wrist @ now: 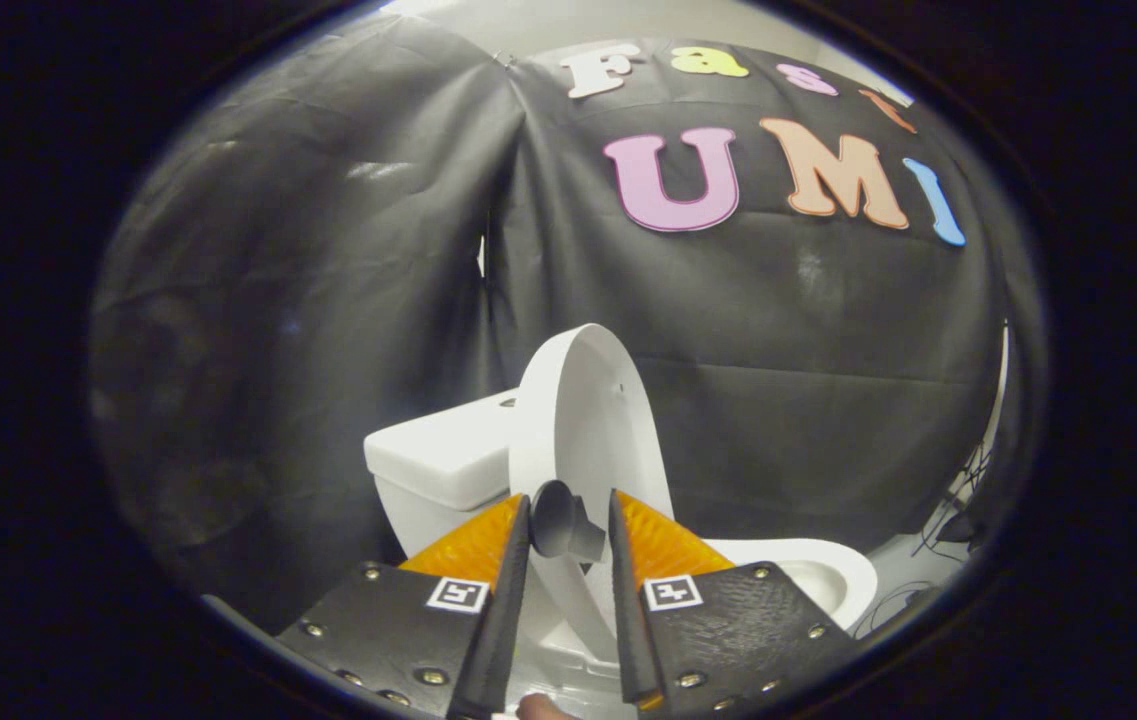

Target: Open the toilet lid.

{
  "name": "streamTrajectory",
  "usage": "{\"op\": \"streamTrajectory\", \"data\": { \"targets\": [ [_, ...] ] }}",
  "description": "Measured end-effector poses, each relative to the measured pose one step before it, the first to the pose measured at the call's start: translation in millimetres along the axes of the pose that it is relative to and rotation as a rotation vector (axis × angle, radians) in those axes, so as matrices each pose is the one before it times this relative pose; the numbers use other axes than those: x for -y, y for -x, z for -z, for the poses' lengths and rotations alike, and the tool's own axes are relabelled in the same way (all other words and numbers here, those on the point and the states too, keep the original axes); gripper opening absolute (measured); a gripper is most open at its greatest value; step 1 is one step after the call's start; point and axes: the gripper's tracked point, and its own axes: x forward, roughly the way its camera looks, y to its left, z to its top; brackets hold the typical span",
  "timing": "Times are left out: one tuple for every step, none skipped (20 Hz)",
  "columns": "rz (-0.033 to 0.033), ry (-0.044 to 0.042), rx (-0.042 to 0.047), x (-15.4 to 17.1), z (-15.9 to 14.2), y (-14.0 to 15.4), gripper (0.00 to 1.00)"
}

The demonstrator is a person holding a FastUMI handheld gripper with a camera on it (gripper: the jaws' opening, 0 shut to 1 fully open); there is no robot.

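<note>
The toilet lid (583,420) stands raised almost upright, leaning back toward the cistern (443,455) on its left, with the open bowl rim (818,570) showing to the right, so the opening looks nearly finished. The gripper (570,528) has its fingers narrowed around the small grey knob (560,522) on the lid's edge, seemingly pinching it. What seems left is settling the lid back and letting go.

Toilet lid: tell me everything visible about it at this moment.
The toilet lid is a white, glossy, plastic-looking oval, raised nearly upright and seen almost edge-on in front of the tank, above the bowl. A dark grey knob sticks out near its lower edge, sitting between the fingers of the gripper; whether they press it is unclear.
</note>
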Motion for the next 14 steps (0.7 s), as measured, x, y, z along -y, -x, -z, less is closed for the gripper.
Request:
{"op": "streamTrajectory", "data": {
  "targets": [
    [-0.01168,-0.00691,-0.00296,1.70,0.61,4.15,0.42],
    [-0.00155,0.00442,0.00163,3.50,-1.55,6.14,0.43],
    [0.00332,0.01021,0.00611,5.82,-2.67,2.28,0.52],
    [0.03632,0.01655,0.01098,13.52,-3.43,1.02,0.61],
    [0.02508,0.00865,0.00811,13.39,-4.28,8.22,0.62],
    [0.01330,-0.00233,0.00839,10.73,-4.77,3.12,0.62],
    [0.01585,-0.00728,0.00229,12.20,-2.84,2.93,0.66],
    [0.01322,-0.01050,0.00472,12.14,-3.74,4.35,0.71],
    [0.01487,-0.00803,0.00872,12.61,-5.56,4.49,0.75],
    [0.02208,-0.00444,0.01437,13.29,-6.44,4.63,0.78],
    [0.01732,-0.00095,0.01160,14.10,-5.57,4.01,0.79],
    [0.01208,-0.00199,0.00411,10.61,-4.60,2.49,0.81],
    [0.00755,0.00399,0.00425,8.94,-2.65,1.84,0.81],
    [0.00677,0.00783,0.00119,8.80,-2.04,2.74,0.81]
  ]
}}
